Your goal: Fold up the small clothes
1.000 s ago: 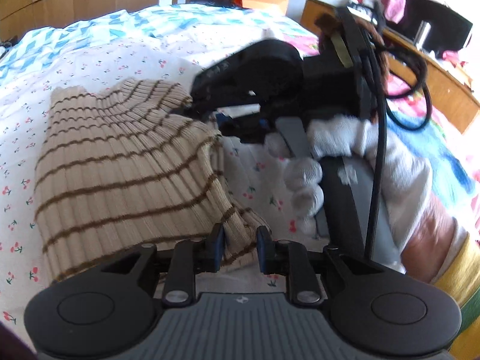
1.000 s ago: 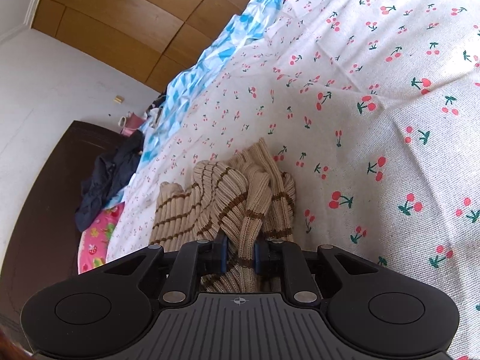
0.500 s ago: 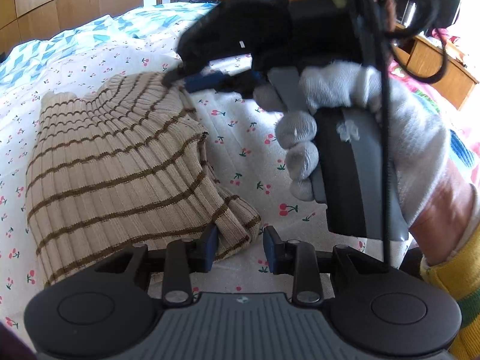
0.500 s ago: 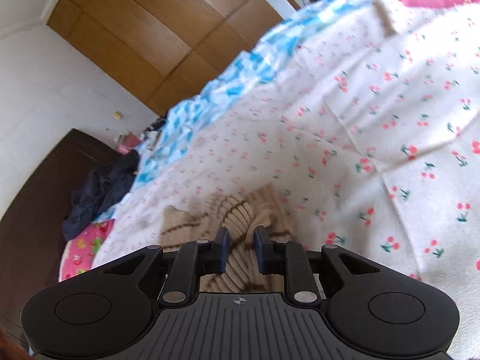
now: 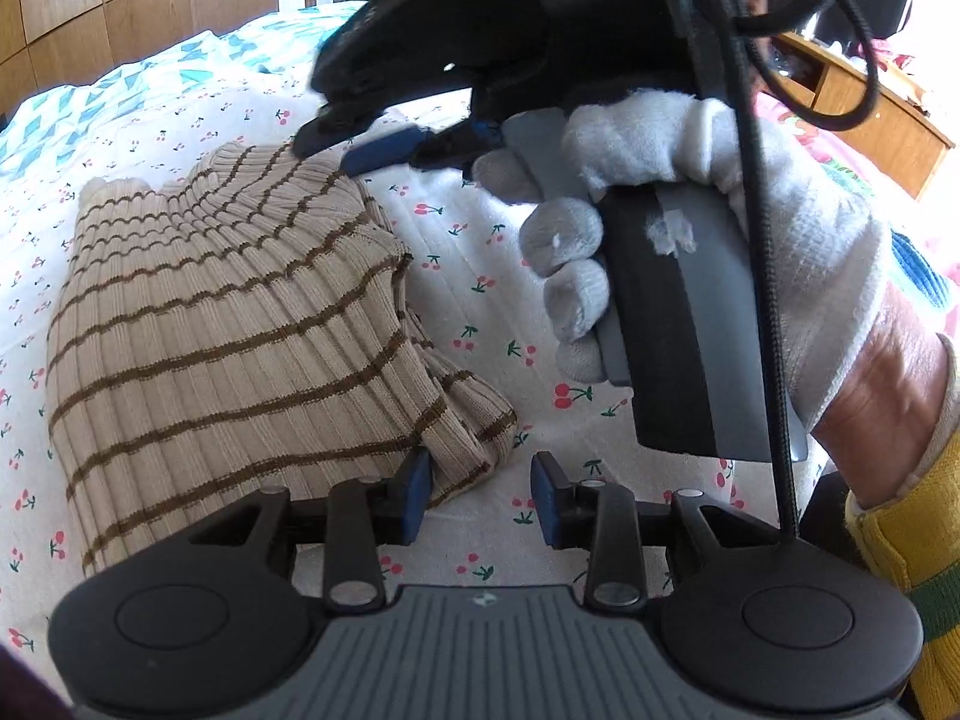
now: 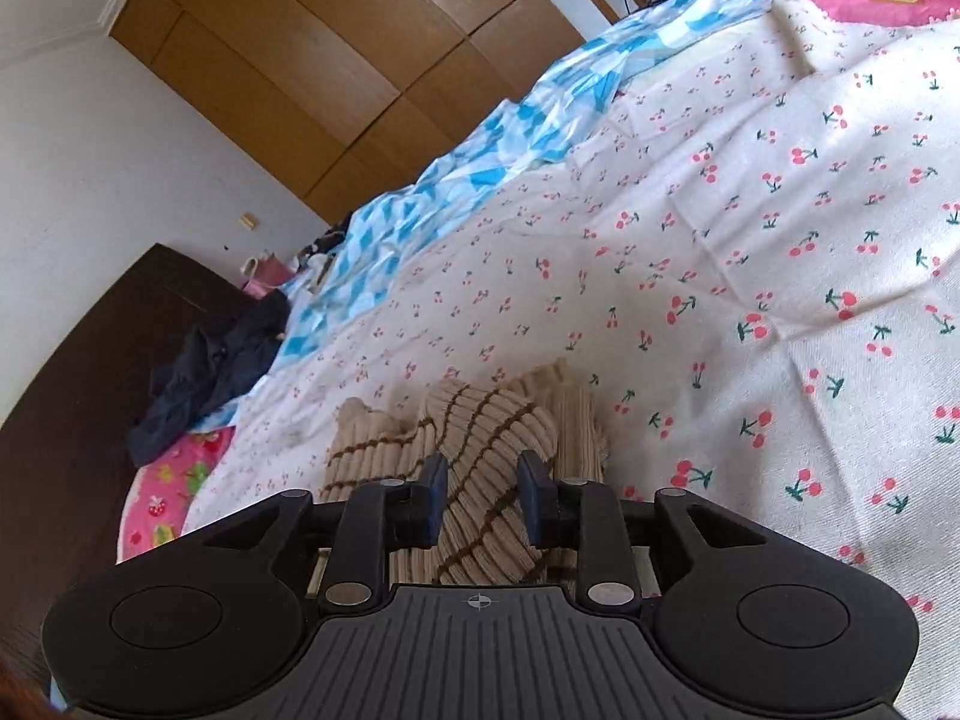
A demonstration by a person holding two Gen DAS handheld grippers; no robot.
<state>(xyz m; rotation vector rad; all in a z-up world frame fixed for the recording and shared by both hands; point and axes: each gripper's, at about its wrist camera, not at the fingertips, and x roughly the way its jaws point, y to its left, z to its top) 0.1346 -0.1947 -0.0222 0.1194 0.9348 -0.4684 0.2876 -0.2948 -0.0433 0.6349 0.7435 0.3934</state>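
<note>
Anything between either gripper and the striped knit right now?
Nothing visible. The left gripper is opening at the striped knit's near corner; the right gripper is opening with knit between its jaws.

garment: beige ribbed knit top [image 5: 228,324] with thin brown stripes
state: folded over, edges bunched
place: lay on the cherry-print sheet [image 5: 480,300]

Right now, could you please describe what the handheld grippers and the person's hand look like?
Both grippers, left and right, are matte black with ribbed grey bodies, round side discs and blue finger pads. A black braided cable runs down past the right gripper's handle. The hand wears a white knitted glove and a yellow, green-striped cuff.
</note>
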